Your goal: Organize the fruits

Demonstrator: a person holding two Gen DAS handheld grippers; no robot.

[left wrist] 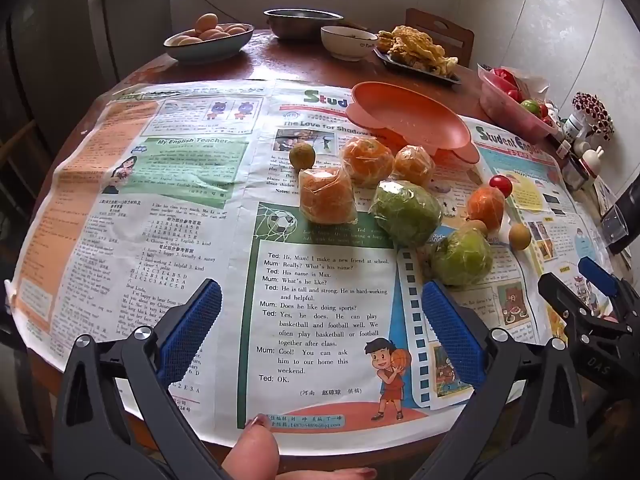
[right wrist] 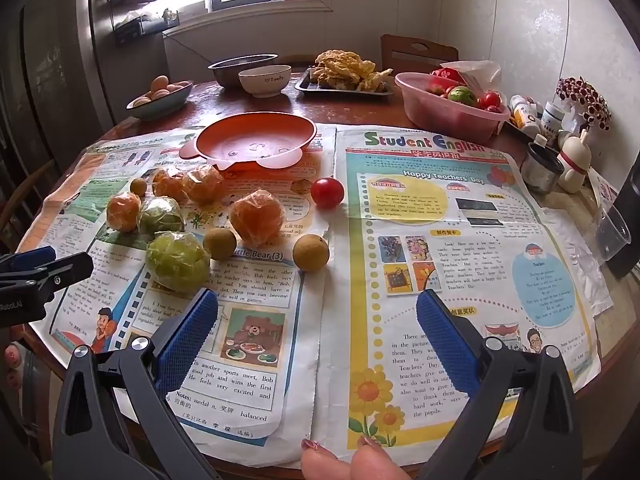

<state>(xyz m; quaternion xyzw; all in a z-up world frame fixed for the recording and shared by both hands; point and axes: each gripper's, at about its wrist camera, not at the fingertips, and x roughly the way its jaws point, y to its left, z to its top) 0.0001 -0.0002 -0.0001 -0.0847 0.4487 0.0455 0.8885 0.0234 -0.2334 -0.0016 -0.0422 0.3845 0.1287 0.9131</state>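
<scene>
Several plastic-wrapped oranges [left wrist: 328,196] [right wrist: 256,218] and two wrapped green fruits [left wrist: 406,212] [right wrist: 178,260] lie on newspaper in front of an orange plate [left wrist: 412,120] [right wrist: 256,140] with nothing in it. Three small brown round fruits [right wrist: 310,252] [left wrist: 519,236] and a red cherry tomato [right wrist: 327,192] [left wrist: 501,185] sit among them. My left gripper [left wrist: 320,296] [right wrist: 44,260] hovers open over the paper, short of the green fruits. My right gripper [right wrist: 318,300] [left wrist: 576,280] is open too, below the brown fruit, holding nothing.
At the back of the round table are a bowl of eggs [left wrist: 208,36], a metal bowl [left wrist: 302,22], a white bowl [right wrist: 264,78] and a tray of fried food [right wrist: 348,72]. A pink basin [right wrist: 452,116], bottles, a figurine [right wrist: 574,160] and a plastic cup [right wrist: 612,232] line the right side.
</scene>
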